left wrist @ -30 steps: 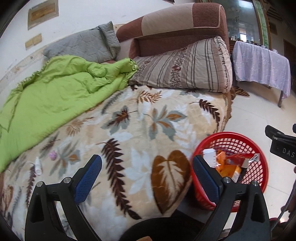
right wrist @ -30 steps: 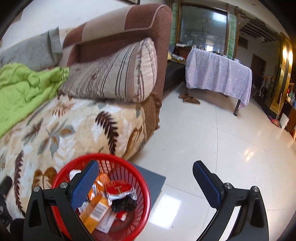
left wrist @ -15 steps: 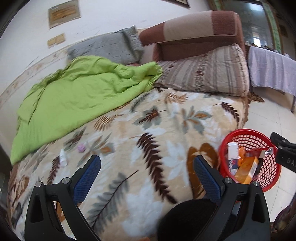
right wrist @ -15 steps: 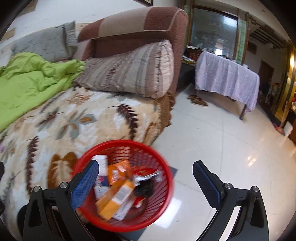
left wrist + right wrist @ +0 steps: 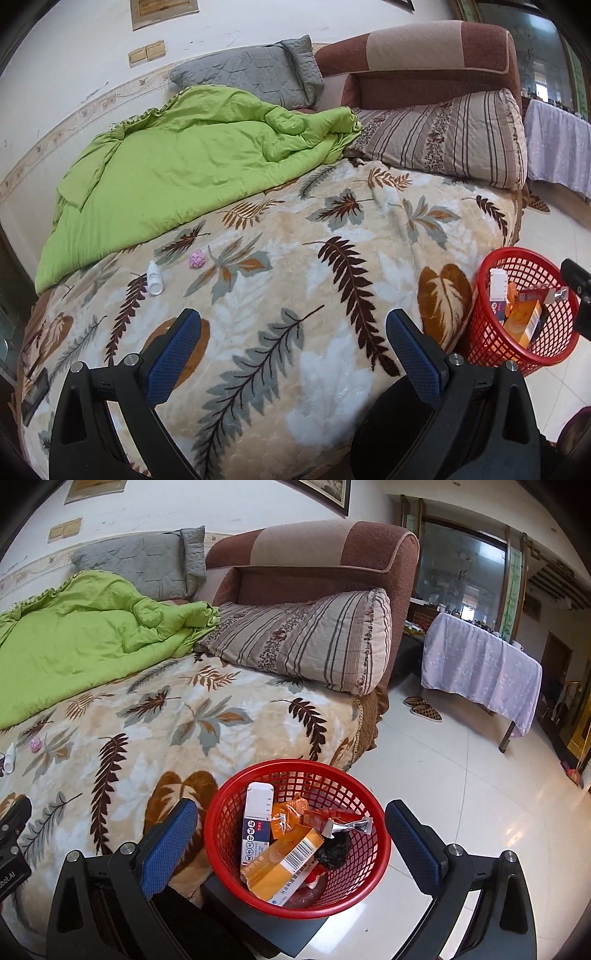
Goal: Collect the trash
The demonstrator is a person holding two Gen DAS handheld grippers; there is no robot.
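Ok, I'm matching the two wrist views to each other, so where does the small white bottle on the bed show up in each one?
Left wrist: the small white bottle lies left of centre on the leaf blanket, beside the pink ball.
Right wrist: the bottle sits at the far left edge, partly cut off.
Shared landmark: the red basket, at the bed's edge.

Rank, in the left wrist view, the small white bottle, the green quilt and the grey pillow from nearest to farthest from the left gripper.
From the left gripper:
1. Small white bottle, lying on the leaf-print blanket, ahead and to the left.
2. Green quilt, bunched across the bed's far left half.
3. Grey pillow, against the wall at the head end.
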